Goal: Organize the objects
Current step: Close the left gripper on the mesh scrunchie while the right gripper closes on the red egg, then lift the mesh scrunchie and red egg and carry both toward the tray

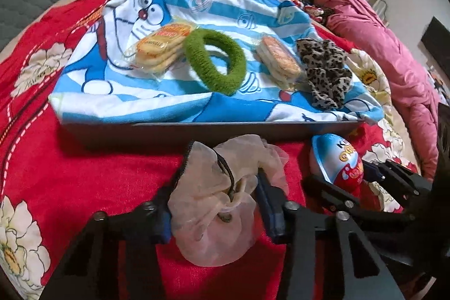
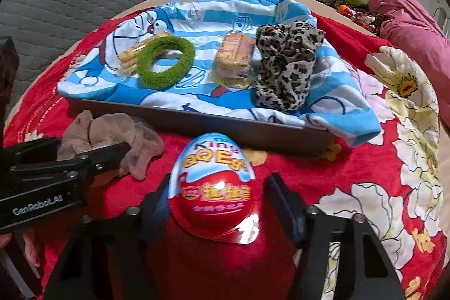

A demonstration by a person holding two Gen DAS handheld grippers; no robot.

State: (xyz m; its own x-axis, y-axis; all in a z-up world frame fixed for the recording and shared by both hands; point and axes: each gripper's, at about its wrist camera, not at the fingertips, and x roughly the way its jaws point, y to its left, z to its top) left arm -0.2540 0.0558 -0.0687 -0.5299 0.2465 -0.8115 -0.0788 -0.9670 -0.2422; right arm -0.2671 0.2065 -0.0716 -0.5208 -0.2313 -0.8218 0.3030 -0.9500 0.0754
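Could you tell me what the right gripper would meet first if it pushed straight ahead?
The red, white and blue egg-shaped toy package between the right gripper's fingers; beyond it, probably the grey tray's front wall.
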